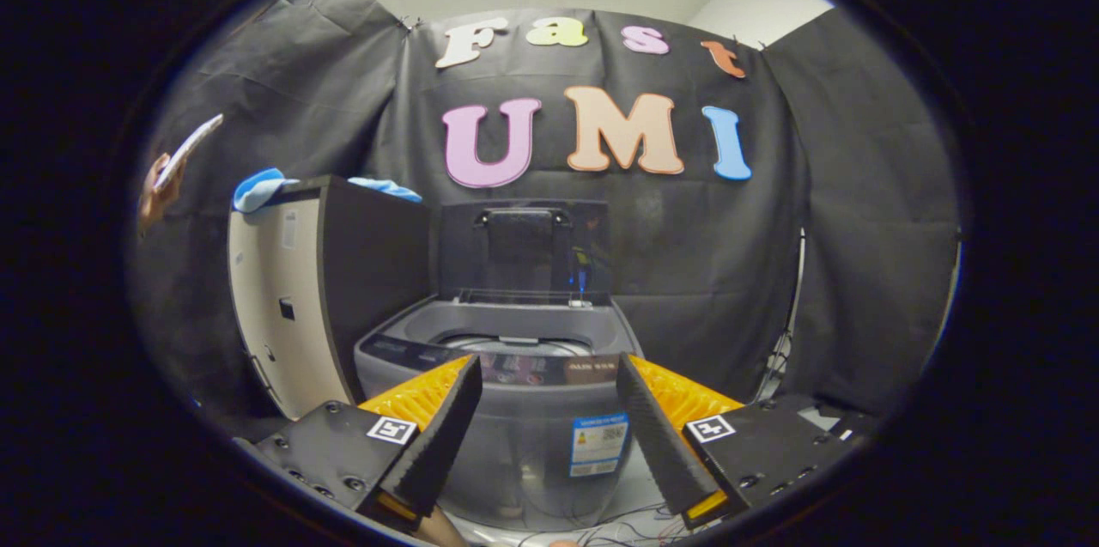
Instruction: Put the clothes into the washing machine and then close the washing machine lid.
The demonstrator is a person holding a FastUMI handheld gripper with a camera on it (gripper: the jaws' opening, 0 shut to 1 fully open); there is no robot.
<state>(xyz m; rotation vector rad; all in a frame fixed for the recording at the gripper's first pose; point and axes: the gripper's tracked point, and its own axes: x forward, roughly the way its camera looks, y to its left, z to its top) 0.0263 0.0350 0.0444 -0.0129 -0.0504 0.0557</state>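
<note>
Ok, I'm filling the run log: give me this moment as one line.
gripper: open, empty | washing machine: just ahead, lid up | blue clothes: on cabinet beside machine | stage: nothing loaded yet

Grey top-load washing machine [524,410] sits straight ahead, just beyond the hand-held gripper [547,375] fingers, which are spread wide with nothing between them. Its dark lid [524,251] is flipped up, standing upright at the back. Blue clothes [262,186] are piled on the cabinet beside it.
</note>
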